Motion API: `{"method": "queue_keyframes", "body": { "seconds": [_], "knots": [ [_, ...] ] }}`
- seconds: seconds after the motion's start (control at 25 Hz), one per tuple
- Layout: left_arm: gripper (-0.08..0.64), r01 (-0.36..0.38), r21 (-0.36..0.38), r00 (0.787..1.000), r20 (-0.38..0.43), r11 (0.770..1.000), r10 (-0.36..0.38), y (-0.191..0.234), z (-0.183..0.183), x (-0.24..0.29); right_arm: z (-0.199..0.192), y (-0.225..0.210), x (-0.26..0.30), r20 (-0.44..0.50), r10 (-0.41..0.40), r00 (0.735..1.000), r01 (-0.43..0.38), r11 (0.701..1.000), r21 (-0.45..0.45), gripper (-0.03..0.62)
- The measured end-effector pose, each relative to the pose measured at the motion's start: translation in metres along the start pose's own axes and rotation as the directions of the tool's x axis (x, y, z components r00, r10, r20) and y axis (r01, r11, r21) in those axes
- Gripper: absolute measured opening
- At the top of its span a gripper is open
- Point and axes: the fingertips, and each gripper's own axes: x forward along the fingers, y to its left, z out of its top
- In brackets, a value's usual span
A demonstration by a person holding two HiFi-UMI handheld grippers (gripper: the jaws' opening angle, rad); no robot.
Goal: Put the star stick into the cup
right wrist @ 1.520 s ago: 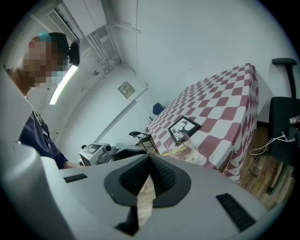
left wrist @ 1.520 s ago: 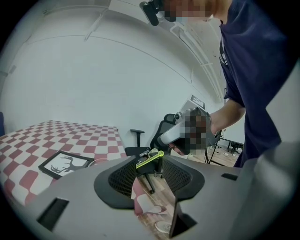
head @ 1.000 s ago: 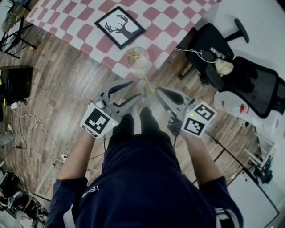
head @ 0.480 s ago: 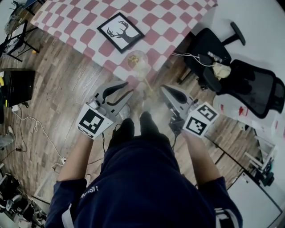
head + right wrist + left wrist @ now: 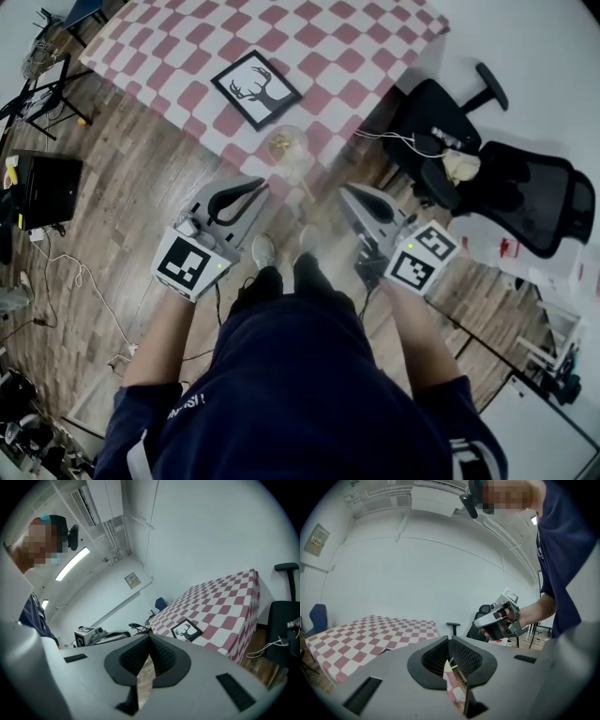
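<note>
One star stick (image 5: 280, 143): the gold head sits inside the cup, and the thin stick leans out over the rim toward the near right.
Cup (image 5: 295, 156): clear glass, standing upright on the near corner of the bench, close to the edge.
Bench (image 5: 347, 56): covered with a red and white checked cloth.
Deer picture (image 5: 256, 87): in a black frame, lying flat on the cloth to the far left of the cup and apart from it.
Left tool (image 5: 261, 185): near and left of the cup, over the floor, touching neither the cup nor the stick. Its jaws are closing, the tips are almost together, and nothing is between them.
Right tool (image 5: 349, 194): near and right of the cup, also apart from it. Its jaws are together and hold nothing.
Both tools: held by the person's hands, with tips pointing to the bench corner where the cup stands.
Floor (image 5: 141, 187): wood planks.
Shoes (image 5: 263, 250): the person's shoes, on the floor between the two tools.
Office chairs (image 5: 525, 192): black, to the right of the bench.
</note>
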Motion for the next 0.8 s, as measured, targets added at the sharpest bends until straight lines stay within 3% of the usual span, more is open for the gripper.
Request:
{"method": "queue_keyframes", "body": {
  "seconds": [0.16,0.8],
  "knots": [
    [0.041,-0.037,-0.016,0.999,0.022,0.999,0.038,0.005,0.016,-0.006,0.010,0.003,-0.003,0.016,0.007,1.000,-0.006,1.000,-0.030,0.015],
    [0.031,-0.049,-0.057,0.996,0.066,0.997,0.052,0.001,0.045,-0.018,0.037,0.026,-0.007,0.066,0.055,0.996,-0.049,0.994,-0.095,0.015]
  ]
}}
